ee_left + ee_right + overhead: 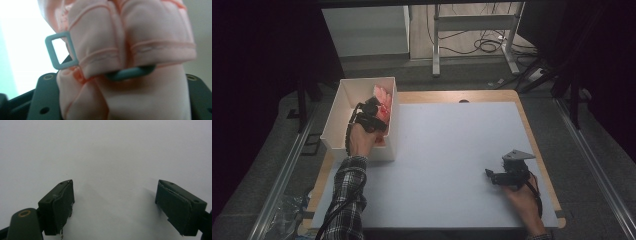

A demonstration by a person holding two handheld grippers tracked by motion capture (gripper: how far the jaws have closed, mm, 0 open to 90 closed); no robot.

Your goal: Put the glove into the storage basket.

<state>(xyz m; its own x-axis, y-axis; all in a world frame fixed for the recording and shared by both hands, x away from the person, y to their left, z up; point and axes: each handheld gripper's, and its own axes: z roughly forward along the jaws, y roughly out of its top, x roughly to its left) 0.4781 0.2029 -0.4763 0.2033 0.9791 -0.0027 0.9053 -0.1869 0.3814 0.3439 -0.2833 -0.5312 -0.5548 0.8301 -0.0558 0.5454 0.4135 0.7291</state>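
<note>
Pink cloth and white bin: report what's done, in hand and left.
Done: the pink cloth is already inside the white bin. In hand: the left tool is in the bin with the cloth between its jaws. Left: letting go and pulling out. The right tool waits open over the bare mat.

My left tool (373,111) is at the far left, held by my left hand (361,138), its plaid-sleeved forearm coming in from the near edge. Its jaws sit partly apart, with pink fabric between them. My right tool (498,177) is low at the near right, in my right hand (523,199), pointing left, jaws spread wide with nothing between them.
</note>
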